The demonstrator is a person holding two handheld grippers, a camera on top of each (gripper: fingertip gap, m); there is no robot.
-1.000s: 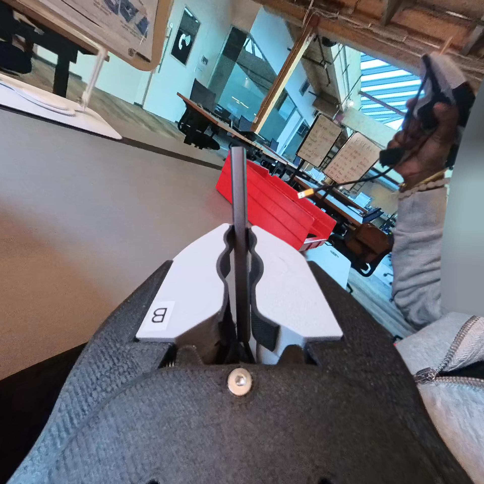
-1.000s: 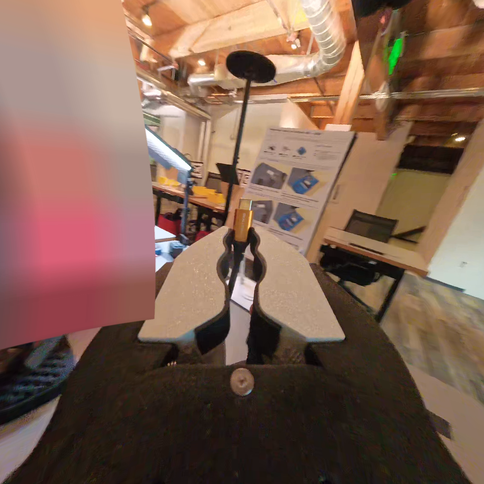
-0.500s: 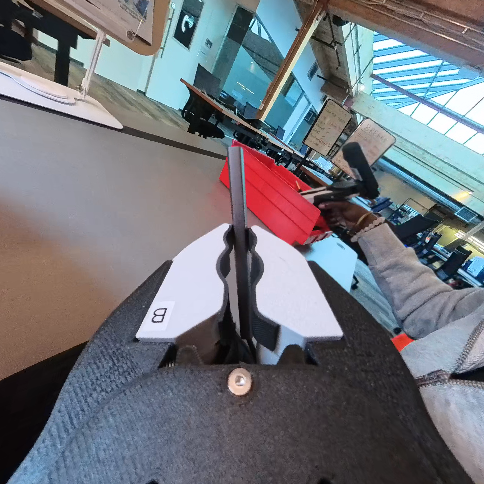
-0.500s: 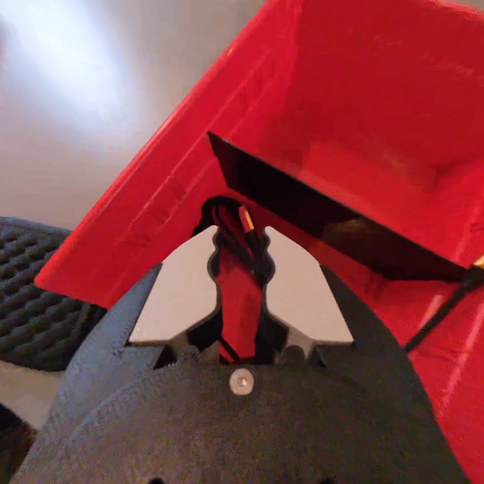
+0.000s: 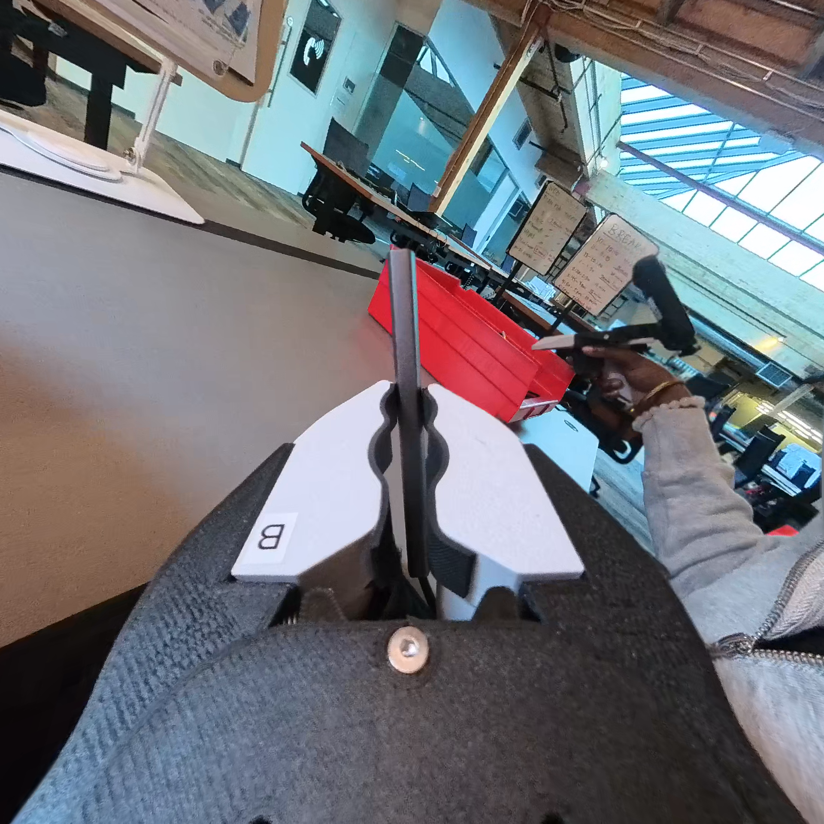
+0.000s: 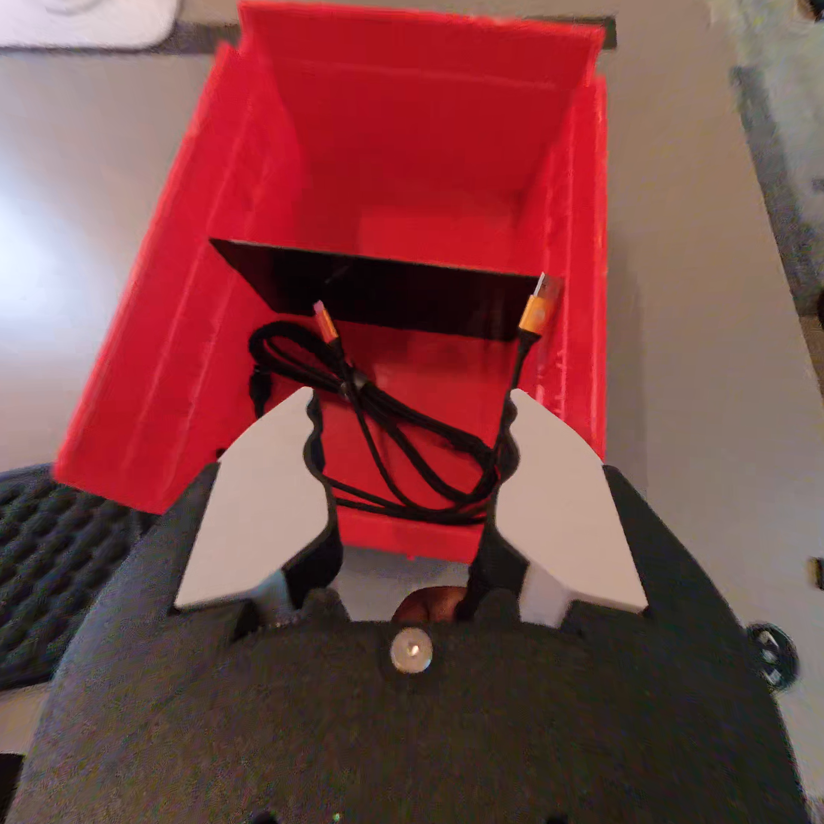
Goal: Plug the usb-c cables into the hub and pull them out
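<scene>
My left gripper [image 5: 408,392] is shut on a thin dark hub [image 5: 403,321], seen edge-on and held upright over the grey table [image 5: 156,356]. My right gripper [image 6: 410,394] is wide open above the red bin [image 6: 178,285]. A bundled black cable [image 6: 401,428] with two orange plugs, one small [image 6: 327,327] and one larger [image 6: 537,312], lies inside the bin, free of the pads. One strand runs close past the right finger [image 6: 557,468]. The left wrist view shows the right gripper [image 5: 553,342] hovering over the bin [image 5: 468,348].
A black divider plate [image 6: 379,294] stands across the bin. A black mesh surface [image 6: 53,557] lies left of the bin. A white sign base [image 5: 89,169] sits at the table's far edge. The person's grey sleeve [image 5: 695,490] is at the right.
My right gripper swung down from holding the orange plug up in the air to over the red bin and opened; the cable left its grasp and lies in the bin. The left gripper stayed still.
</scene>
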